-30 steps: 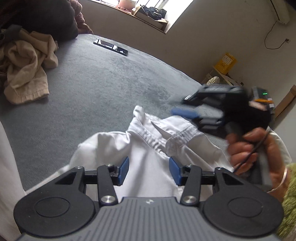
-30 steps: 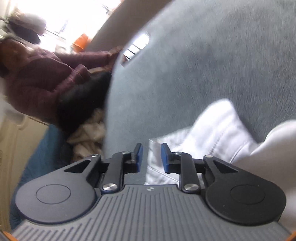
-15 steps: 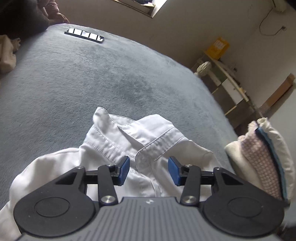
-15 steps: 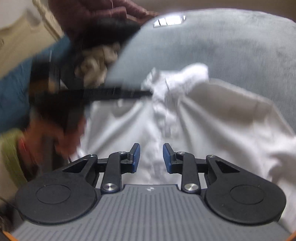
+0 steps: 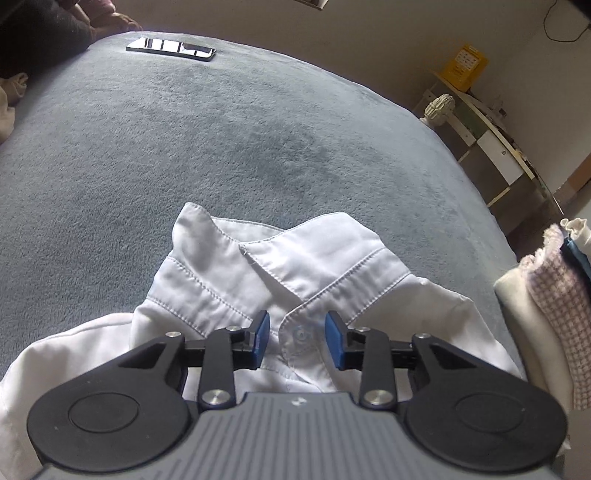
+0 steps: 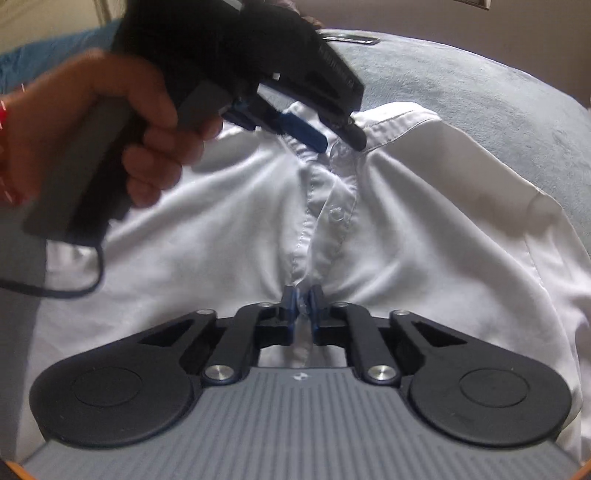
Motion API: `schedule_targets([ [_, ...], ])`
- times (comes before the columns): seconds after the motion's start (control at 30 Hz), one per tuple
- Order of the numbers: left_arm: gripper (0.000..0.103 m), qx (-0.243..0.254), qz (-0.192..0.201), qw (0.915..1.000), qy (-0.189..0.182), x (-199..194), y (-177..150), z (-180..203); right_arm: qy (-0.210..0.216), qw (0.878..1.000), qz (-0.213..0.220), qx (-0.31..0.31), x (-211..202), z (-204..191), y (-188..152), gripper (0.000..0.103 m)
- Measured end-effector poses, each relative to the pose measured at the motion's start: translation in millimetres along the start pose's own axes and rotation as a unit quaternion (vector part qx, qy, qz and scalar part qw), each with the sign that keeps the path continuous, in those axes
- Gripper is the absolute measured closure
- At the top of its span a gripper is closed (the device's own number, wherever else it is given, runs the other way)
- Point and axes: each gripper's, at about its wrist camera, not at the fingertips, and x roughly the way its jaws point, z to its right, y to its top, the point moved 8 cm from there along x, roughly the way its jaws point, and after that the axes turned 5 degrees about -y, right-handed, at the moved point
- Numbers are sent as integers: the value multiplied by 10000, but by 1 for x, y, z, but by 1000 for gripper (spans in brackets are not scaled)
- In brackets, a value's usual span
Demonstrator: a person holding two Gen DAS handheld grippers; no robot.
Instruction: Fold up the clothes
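A white shirt (image 5: 306, 266) lies front-up on a grey-blue bed (image 5: 184, 147), its collar toward the far side and its button placket running down the middle. The left gripper (image 5: 297, 338) hangs just over the top of the placket below the collar, its blue pads spread apart with a button showing in the gap between them; nothing is caught between them. In the right wrist view the same gripper (image 6: 334, 138) is held by a hand (image 6: 110, 122) at the collar, and a dark cable (image 6: 66, 284) trails from its handle across the shirt's left side. The right gripper (image 6: 303, 308) sits lower on the placket, its pads pressed together on a raised ridge of the shirt's (image 6: 424, 229) fabric, which puckers toward the pinch.

Around the shirt, a phone (image 5: 171, 48) lies at the far edge of the bed. A stack of folded clothes (image 5: 546, 306) sits close beside the shirt's right shoulder at the bed's edge. Beyond it stand a pale shelf unit (image 5: 491, 125) and a yellow box (image 5: 464, 68) against the wall. A dark garment (image 5: 40, 33) is heaped at the far left corner.
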Motion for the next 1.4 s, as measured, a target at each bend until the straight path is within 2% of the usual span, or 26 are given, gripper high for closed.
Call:
schedule_targets([
  [0.03,77,-18,20,10000,-19,0,1,0,57,9999,44,106,-4,2,1,98],
  [0.17,78,-212,133,9996,-143,-2,5,0,291,9980,185,531,-18,9,4,98],
  [0.4,78,-347,87,9993,-45,9,9,-5,616,9909,24,1194,-13,16,4,95],
  [0.53,90,-376,93,9992,42,14,10,-5,737,9864,2,1471,-11,19,3,94],
  [0.73,91,-330,166,9993,65,12,17,-4,827,9837,128,1592,-13,19,9,97],
  [0.93,100,-210,330,9992,28,6,21,3,1096,9721,198,2067,-19,26,10,95],
  [1.1,103,-109,493,9987,46,1,27,8,1022,9718,83,2123,-16,32,11,93],
  [1.2,103,-123,575,9983,51,-4,30,8,819,9775,141,1937,-15,32,12,93],
  [1.4,101,-357,529,9979,-100,-10,33,0,608,9826,278,1732,-18,28,16,100],
])
